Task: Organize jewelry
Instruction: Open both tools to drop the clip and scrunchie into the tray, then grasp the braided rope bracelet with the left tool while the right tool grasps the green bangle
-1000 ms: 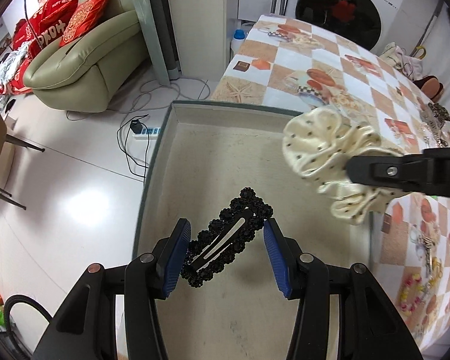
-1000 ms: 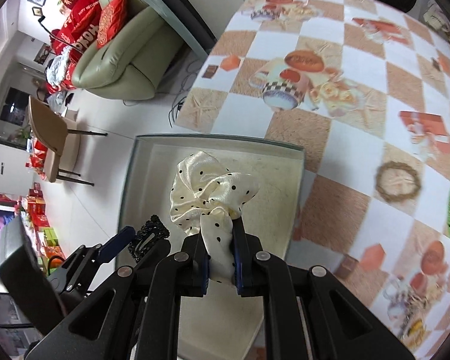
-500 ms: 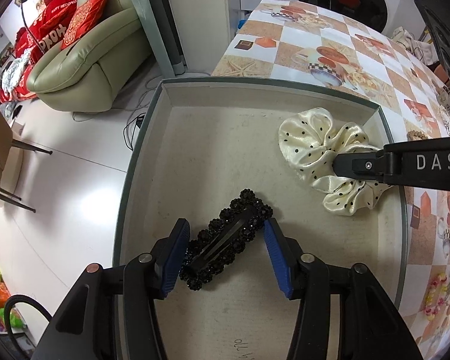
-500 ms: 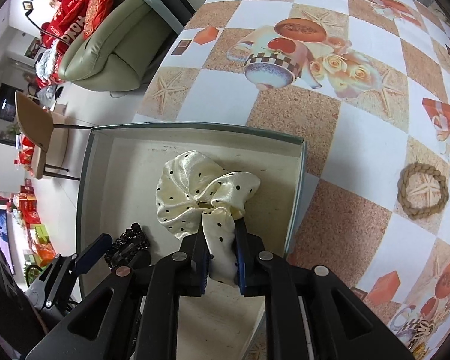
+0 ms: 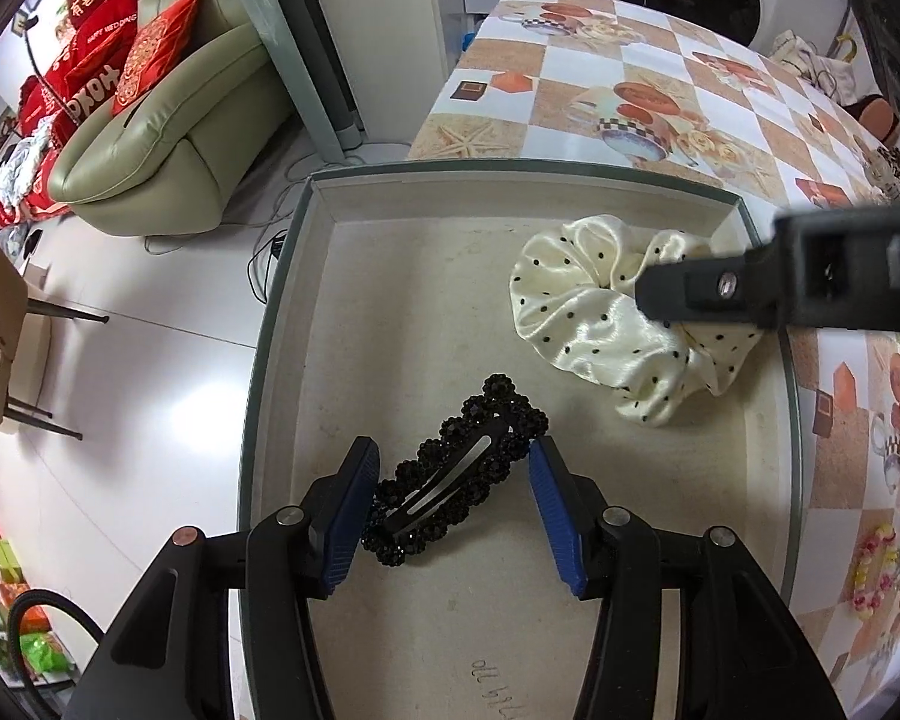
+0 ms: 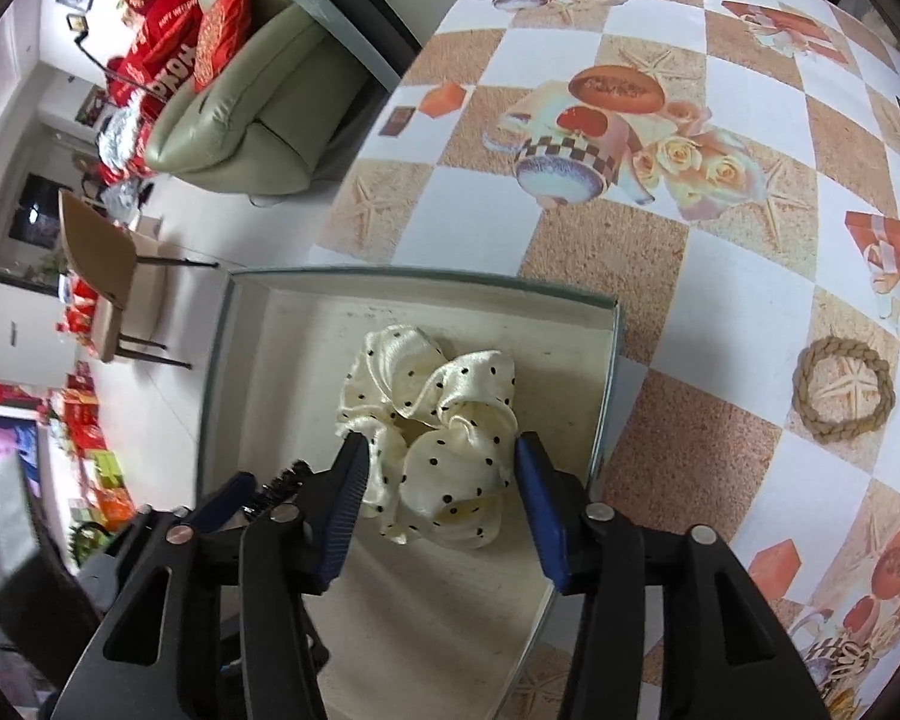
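A black beaded hair clip (image 5: 450, 474) lies on the floor of a shallow beige box (image 5: 390, 276), between the open jaws of my left gripper (image 5: 455, 483), which do not grip it. A cream polka-dot scrunchie (image 5: 594, 330) lies in the box's far right corner. In the right wrist view the scrunchie (image 6: 438, 444) rests between the open jaws of my right gripper (image 6: 441, 480), loose on the box floor (image 6: 426, 600). The clip's edge (image 6: 282, 480) shows there at the left, behind a finger.
The box sits at the edge of a table with a checkered printed cloth (image 6: 690, 240). More hair accessories lie on the cloth at the right (image 5: 882, 576). A sofa (image 5: 168, 138) and chair (image 5: 6, 330) stand on the floor beyond the left edge.
My right gripper lowered the scrunchie into the box and opened, letting it go. The left gripper stayed open around the clip.
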The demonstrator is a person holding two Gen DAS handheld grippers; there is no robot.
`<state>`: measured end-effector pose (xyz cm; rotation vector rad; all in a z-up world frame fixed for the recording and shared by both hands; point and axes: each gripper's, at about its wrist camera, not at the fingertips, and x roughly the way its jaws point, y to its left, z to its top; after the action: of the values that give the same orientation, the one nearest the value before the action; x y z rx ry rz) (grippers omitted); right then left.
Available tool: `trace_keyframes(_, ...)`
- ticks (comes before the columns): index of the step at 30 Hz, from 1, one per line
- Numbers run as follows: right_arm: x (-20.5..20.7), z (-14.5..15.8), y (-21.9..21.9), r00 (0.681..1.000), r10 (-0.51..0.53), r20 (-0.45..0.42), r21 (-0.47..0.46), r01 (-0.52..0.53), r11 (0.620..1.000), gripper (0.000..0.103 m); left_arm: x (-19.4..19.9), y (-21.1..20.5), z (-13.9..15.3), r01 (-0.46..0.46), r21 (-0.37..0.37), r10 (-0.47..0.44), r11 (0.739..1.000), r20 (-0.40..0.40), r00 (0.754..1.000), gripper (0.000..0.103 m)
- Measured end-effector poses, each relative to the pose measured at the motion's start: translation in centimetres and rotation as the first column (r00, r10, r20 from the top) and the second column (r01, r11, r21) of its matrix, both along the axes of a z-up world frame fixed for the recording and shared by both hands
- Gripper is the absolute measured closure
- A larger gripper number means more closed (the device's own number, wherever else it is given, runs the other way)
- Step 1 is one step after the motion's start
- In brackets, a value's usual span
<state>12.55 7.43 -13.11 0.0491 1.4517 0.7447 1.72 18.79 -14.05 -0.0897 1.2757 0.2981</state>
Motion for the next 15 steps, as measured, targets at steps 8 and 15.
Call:
trace_keyframes(8,0.2,2.0,-2.2,0.995,-0.078,-0.058,0.133,0.085,0.987,0.023,-0.2,-0.5,1.3,-0.012,-0.014,0.012,1.0,0.038,0.999,0.0)
trace_keyframes(15,-0.2,3.7,-6.8,0.979,-0.192,-0.069,0.178,0.202,0.963,0.014,-0.2,-2.0,2.1,0.023,-0.007,-0.023,1.0,0.045,0.999,0.0)
